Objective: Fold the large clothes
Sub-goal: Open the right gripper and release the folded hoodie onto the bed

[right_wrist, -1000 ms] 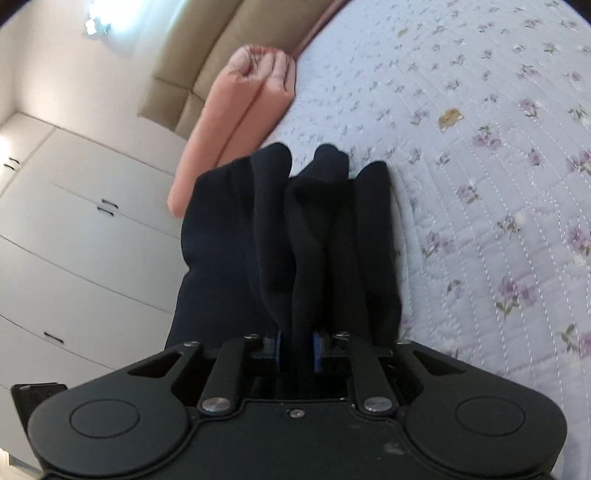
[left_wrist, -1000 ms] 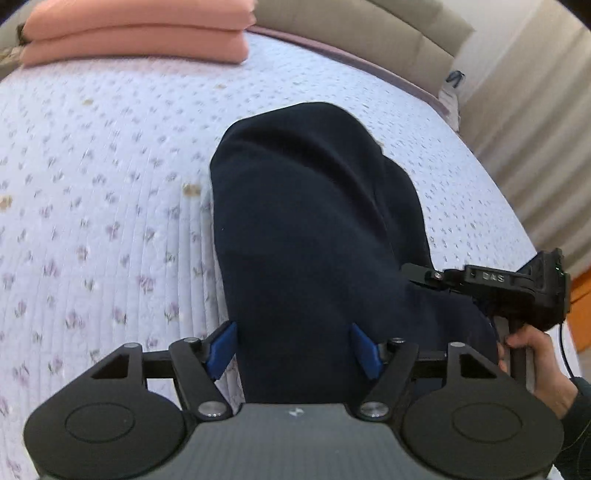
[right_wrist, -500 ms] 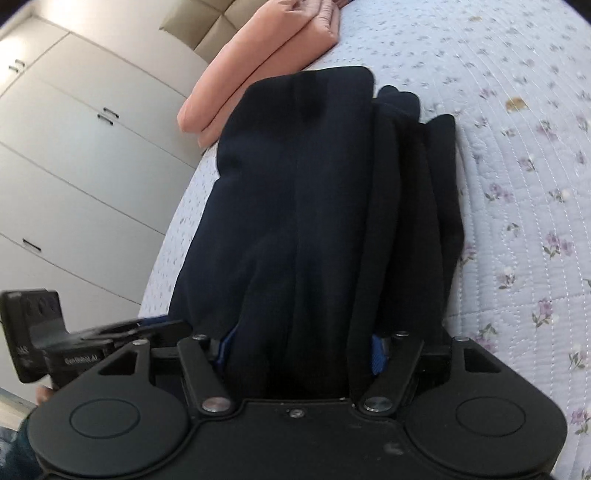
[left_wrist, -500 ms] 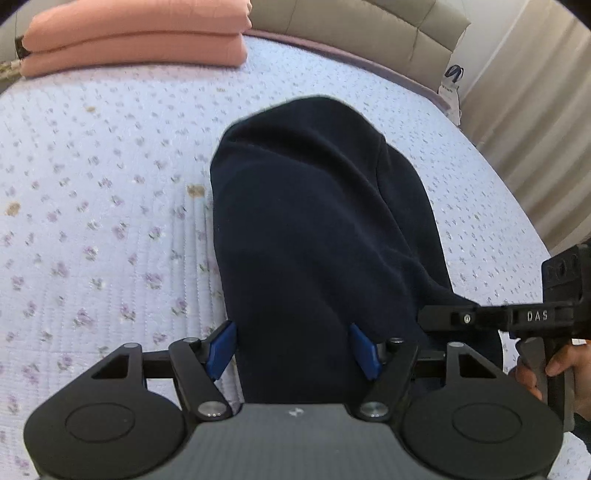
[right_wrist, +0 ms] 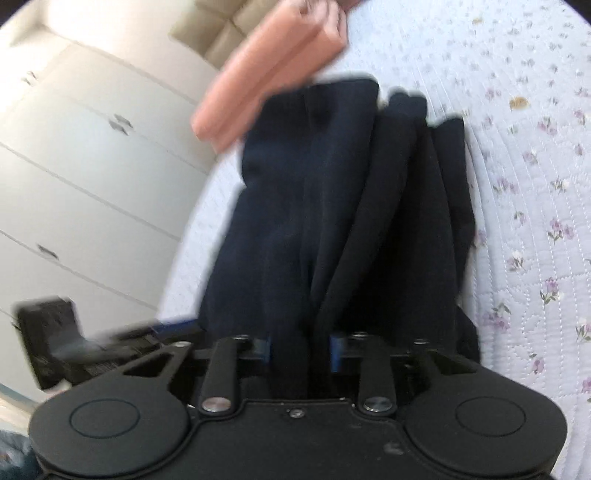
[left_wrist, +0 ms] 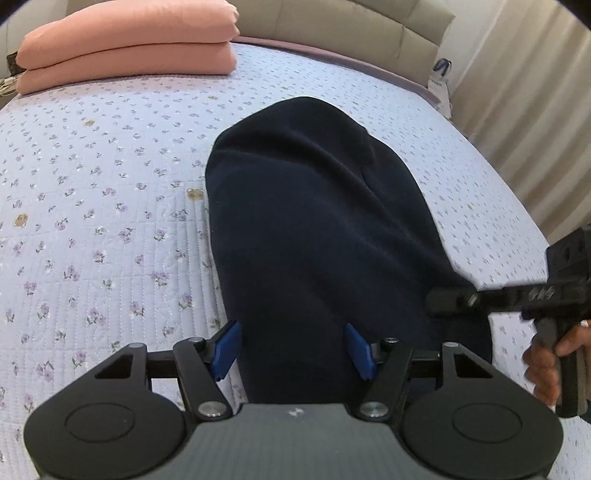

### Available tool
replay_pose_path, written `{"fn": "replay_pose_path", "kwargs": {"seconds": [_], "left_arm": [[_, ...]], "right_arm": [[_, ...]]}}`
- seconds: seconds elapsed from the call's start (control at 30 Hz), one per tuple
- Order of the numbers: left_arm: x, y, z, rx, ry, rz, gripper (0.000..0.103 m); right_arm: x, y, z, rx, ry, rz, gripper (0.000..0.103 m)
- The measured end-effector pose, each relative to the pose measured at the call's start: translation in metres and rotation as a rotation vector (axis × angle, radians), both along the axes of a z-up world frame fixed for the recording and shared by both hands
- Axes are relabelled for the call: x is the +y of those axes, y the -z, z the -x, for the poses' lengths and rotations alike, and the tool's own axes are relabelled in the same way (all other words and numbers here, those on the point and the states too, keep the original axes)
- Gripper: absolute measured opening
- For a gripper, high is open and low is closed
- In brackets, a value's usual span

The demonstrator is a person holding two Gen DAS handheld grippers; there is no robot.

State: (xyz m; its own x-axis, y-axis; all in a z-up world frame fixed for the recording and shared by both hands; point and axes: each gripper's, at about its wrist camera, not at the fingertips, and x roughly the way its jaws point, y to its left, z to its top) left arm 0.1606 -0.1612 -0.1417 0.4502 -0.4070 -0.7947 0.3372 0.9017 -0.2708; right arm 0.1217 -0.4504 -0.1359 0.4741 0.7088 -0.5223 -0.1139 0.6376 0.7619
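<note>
- We work on a dark navy garment (left_wrist: 317, 236) lying on the floral quilted bedspread (left_wrist: 96, 206), roughly mid-bed, well apart from the folded pink blanket (left_wrist: 125, 55) stacked near the headboard (left_wrist: 332, 26).
- Our left gripper (left_wrist: 293, 349) sits at the near end of the garment with its blue pads spread wide on either side of the cloth; the jaws stand apart and nothing is pinched, so we judge it is lined up to take that edge or has just let it go.
- Our right gripper (right_wrist: 301, 349) has its jaws drawn in close on a bunch of the garment's layers; the cloth runs up between the blue pads, so we read it as clamped on the garment, though the right wrist view is motion-blurred.
- In the left wrist view the right gripper reaches in from the right side at the garment's near corner, held by the person's hand (left_wrist: 543, 362).
- We judge both tools are at the same near end so that edge can be carried over in one fold.
- The garment's long axis runs from our grippers away toward the headboard, its rounded far end pointing at the pillow side; several lengthwise folds lie side by side along that axis.
</note>
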Motion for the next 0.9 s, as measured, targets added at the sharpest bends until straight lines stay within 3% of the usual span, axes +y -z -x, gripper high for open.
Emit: {"fn": "replay_pose_path", "kwargs": {"seconds": [0.1,0.2,0.27,0.33,0.43,0.47,0.5,0.53,0.57,0.67,0.73,0.77,0.83,0.9], "left_arm": [[0.001,-0.007,0.006,-0.005,0.039,0.009,0.068],[-0.008,-0.004,0.011,0.015,0.073,-0.007,0.072],[-0.016,0.002,0.011,0.024,0.083,-0.032,0.072],[-0.022,0.011,0.009,0.050,0.092,-0.030,0.076],[-0.035,0.022,0.008,0.067,0.101,-0.070,0.081],[-0.039,0.024,0.009,0.059,0.112,-0.094,0.082],[-0.043,0.026,0.011,0.049,0.123,-0.120,0.083],[-0.044,0.029,0.011,0.046,0.128,-0.136,0.083],[-0.045,0.031,0.012,0.045,0.131,-0.149,0.083],[-0.047,0.034,0.013,0.043,0.134,-0.159,0.083],[-0.049,0.033,0.014,0.042,0.139,-0.171,0.083],[-0.050,0.032,0.014,0.044,0.140,-0.174,0.083],[-0.050,0.031,0.014,0.047,0.142,-0.176,0.083],[-0.050,0.029,0.017,0.045,0.150,-0.182,0.083]], "right_arm": [[-0.011,-0.033,0.017,-0.124,0.029,-0.071,0.027],[-0.016,-0.051,0.028,-0.197,0.022,-0.019,0.027],[-0.019,-0.036,0.028,-0.167,0.009,0.088,0.026],[-0.022,-0.008,0.021,-0.068,-0.004,0.161,0.026],[-0.027,0.016,0.010,0.012,-0.021,0.183,0.040],[-0.027,0.012,0.006,0.013,-0.030,0.172,0.056],[-0.026,0.002,0.002,0.000,-0.030,0.176,0.062],[-0.026,-0.009,-0.002,-0.036,-0.025,0.198,0.077],[-0.022,-0.026,-0.009,-0.103,-0.020,0.241,0.085],[-0.002,-0.070,-0.042,-0.338,-0.071,0.380,0.092],[0.019,-0.085,-0.073,-0.485,-0.150,0.447,0.103],[0.029,-0.087,-0.090,-0.531,-0.199,0.470,0.103],[0.049,-0.083,-0.135,-0.580,-0.260,0.525,0.103],[0.057,-0.073,-0.174,-0.537,-0.249,0.520,0.103]]}}
